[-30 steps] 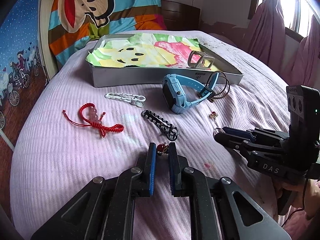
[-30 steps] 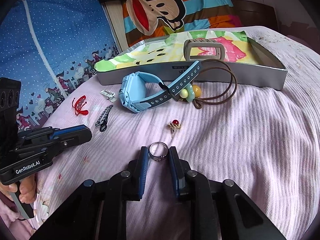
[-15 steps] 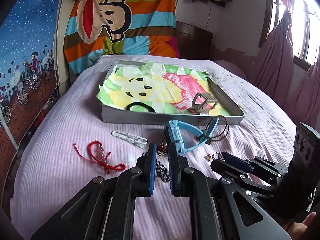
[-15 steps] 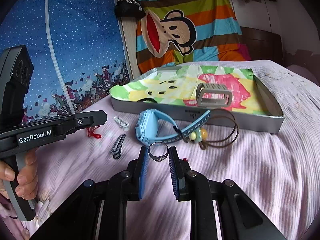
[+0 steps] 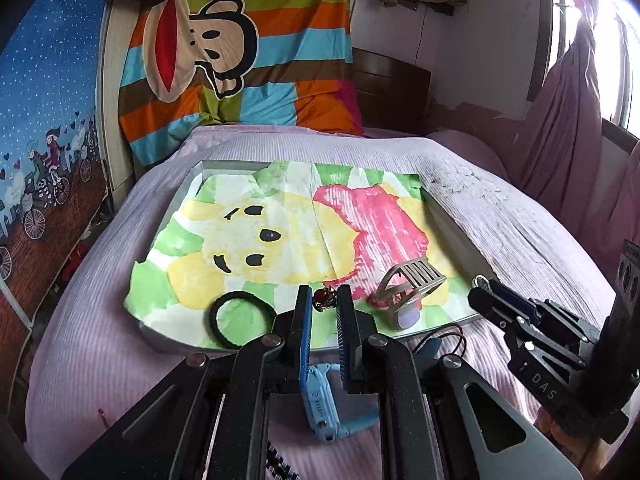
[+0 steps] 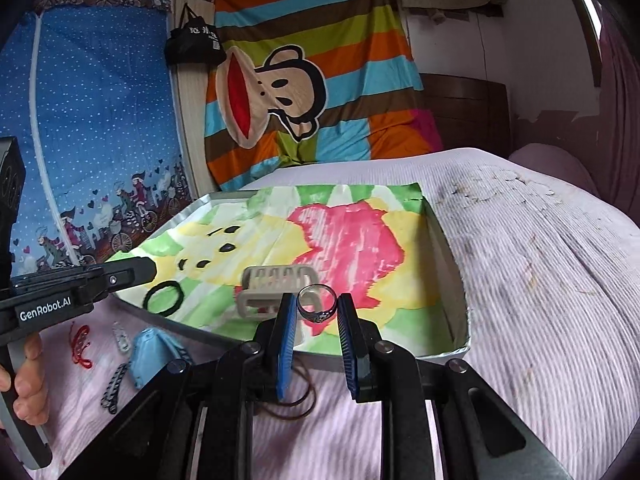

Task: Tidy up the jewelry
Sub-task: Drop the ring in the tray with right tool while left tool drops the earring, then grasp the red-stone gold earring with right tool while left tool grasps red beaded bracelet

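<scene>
My left gripper [image 5: 324, 300] is shut on a small red-bead earring [image 5: 323, 298], held above the near edge of the grey tray [image 5: 452, 228] lined with a bright painted paper. My right gripper [image 6: 318, 308] is shut on a silver ring [image 6: 316, 308], also over the tray's near side. In the tray lie a black hair tie [image 5: 240, 320] and a grey claw clip [image 5: 412, 284]. In the left wrist view the right gripper [image 5: 486, 286] shows at the right with the ring at its tip.
On the pink bedspread before the tray lie a blue watch [image 6: 154, 354], a red cord bracelet [image 6: 80, 344], a white hair clip [image 6: 120, 338], a black hair clip [image 6: 114, 386] and a brown hair elastic [image 6: 296, 396]. A striped cartoon blanket [image 6: 304, 80] hangs behind the bed.
Both grippers rose from the bedspread and moved forward toward the tray, carrying the earring and the ring. The loose items on the bed now lie below and behind the fingertips.
</scene>
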The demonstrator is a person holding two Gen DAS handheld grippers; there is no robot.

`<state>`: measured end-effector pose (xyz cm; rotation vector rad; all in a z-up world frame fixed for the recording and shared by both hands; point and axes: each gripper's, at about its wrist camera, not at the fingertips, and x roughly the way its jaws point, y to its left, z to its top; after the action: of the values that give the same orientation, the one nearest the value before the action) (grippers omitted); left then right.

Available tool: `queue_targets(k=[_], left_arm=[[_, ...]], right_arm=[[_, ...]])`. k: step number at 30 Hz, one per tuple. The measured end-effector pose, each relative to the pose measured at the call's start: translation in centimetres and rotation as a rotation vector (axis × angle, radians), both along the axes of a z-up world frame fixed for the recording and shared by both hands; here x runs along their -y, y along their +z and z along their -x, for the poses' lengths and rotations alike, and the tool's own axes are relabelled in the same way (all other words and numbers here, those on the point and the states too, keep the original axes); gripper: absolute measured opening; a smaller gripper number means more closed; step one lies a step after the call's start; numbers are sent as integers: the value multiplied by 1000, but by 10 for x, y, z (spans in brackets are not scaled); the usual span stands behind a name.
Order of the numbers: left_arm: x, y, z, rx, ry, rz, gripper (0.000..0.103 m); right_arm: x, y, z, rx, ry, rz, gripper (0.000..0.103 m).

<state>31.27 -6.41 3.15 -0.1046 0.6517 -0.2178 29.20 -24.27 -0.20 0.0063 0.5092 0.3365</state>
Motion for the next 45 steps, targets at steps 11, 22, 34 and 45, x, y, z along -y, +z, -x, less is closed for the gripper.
queue_targets(k=[11, 22, 34, 45], left_arm=[[22, -42, -50, -168, -8, -87, 9], [11, -46, -54, -203, 19, -26, 10], [-15, -27, -13, -56, 122, 50, 54], [-46, -1, 57, 118, 285, 42, 94]], right_arm=[[1, -20, -39, -187, -9, 90, 20], [5, -21, -37, -183, 14, 49, 32], [8, -1, -4, -14, -44, 20, 72], [20, 22, 48, 131, -89, -141, 103]])
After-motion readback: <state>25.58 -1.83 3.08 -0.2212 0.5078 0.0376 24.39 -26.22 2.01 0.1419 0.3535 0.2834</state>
